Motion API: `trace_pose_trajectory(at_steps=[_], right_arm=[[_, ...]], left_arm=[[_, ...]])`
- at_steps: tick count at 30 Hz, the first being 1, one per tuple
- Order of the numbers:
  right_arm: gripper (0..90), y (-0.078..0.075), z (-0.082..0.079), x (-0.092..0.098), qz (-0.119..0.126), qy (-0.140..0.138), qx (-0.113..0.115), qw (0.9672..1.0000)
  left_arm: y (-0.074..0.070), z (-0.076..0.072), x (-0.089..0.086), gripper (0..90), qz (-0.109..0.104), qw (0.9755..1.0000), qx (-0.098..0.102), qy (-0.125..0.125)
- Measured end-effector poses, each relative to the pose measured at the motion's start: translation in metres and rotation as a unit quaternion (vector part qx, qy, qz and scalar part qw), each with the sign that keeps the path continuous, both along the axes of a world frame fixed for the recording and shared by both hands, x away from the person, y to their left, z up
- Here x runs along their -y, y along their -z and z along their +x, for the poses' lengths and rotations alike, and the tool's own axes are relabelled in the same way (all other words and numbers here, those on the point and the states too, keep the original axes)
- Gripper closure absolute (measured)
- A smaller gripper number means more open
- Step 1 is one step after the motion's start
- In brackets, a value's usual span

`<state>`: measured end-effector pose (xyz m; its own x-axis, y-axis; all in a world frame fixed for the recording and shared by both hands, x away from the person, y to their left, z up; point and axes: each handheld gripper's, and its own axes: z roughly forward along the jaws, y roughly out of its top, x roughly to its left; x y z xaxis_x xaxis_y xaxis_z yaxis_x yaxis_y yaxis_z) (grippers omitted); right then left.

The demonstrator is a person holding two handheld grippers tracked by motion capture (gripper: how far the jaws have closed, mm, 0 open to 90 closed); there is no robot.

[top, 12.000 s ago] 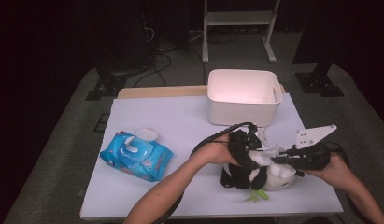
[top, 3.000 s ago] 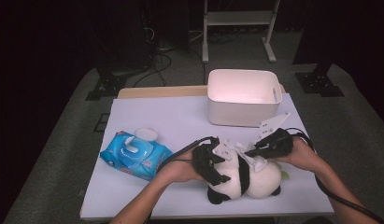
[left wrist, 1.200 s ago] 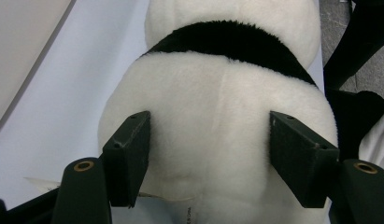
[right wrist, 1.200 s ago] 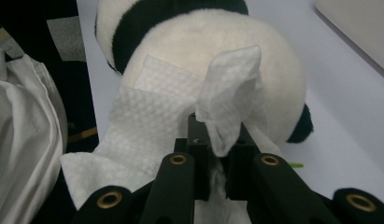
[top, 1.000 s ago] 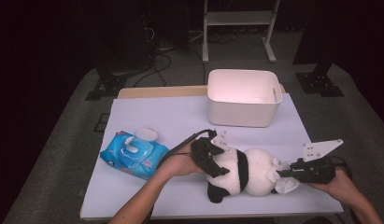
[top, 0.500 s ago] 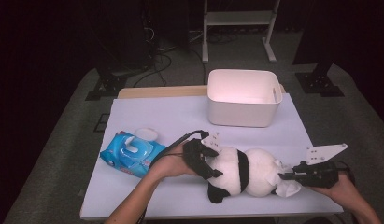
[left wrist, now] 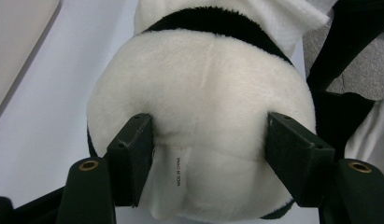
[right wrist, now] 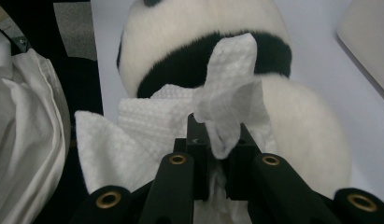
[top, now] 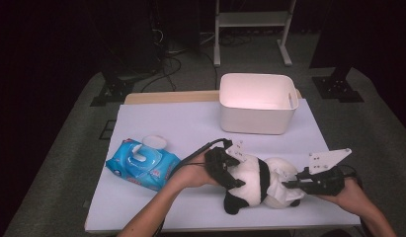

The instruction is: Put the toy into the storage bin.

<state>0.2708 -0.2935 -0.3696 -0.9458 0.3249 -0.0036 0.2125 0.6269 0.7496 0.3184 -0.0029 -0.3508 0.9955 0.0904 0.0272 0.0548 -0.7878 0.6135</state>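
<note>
Basically a hold-and-wipe setup near the front edge of the worktop [top: 200, 123], right of its middle. Toy panda [top: 250, 182] lies on its side there, well short of the white bin [top: 257, 103] standing at the back edge.

Left hand-held gripper [top: 225, 170] clamps the panda's white rounded end; in the left gripper view the two black jaws press into the plush on either side of the sewn-in label [left wrist: 175, 179]. Looks like that grip is only there to pin the toy so it won't slide or roll while it's rubbed.

Right hand-held gripper [top: 294, 185] is closed tight on a bunched white wipe [right wrist: 227, 107]; the right gripper view has the cloth pinched between the jaws, a loose flap standing up and the rest spread against the panda's white body, beside its black band. Gripper comes in level from the right edge, probably so the wipe drags along the fur rather than poking it.

Blue pack of wipes [top: 141, 160] sits near the front-left part of the worktop, flap lid [top: 153, 142] open, well apart from the panda — likely the source of the wipe, parked out of the way.
</note>
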Motion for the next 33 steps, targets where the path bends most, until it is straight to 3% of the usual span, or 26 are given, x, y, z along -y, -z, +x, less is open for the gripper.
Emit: trace_pose_trajectory(at_steps=[6,12,16,20,24,29,33], right_arm=[[82.2,-0.003,0.004,-0.008,-0.011,-0.007,0.006,0.9999],[82.4,0.000,0.003,0.001,-0.003,0.002,-0.003,1.0000],[82.4,0.000,0.001,0.005,-0.004,0.005,-0.003,1.0000],[82.3,-0.001,0.001,0.008,-0.005,0.011,-0.003,0.9999],[82.2,-0.001,0.000,0.007,-0.006,0.012,-0.001,0.9999],[82.2,-0.003,0.002,0.003,-0.007,0.012,0.002,0.9999],[82.3,-0.005,0.003,-0.010,-0.010,-0.007,0.006,0.9999]], left_arm=[[0.001,0.004,0.011,33.8,-0.005,1.0000,-0.003,0.004],[-0.008,0.003,0.002,31.7,-0.013,0.9998,-0.004,0.013],[-0.011,-0.001,-0.005,31.7,-0.004,0.9997,-0.002,0.023],[-0.006,0.001,-0.007,31.7,-0.001,0.9997,-0.011,0.023],[0.005,0.001,0.002,32.1,0.009,0.9997,-0.011,0.019],[0.011,0.003,0.008,33.1,-0.009,0.9997,-0.015,0.015],[0.011,0.002,0.020,33.1,-0.008,0.9997,-0.003,0.021]])
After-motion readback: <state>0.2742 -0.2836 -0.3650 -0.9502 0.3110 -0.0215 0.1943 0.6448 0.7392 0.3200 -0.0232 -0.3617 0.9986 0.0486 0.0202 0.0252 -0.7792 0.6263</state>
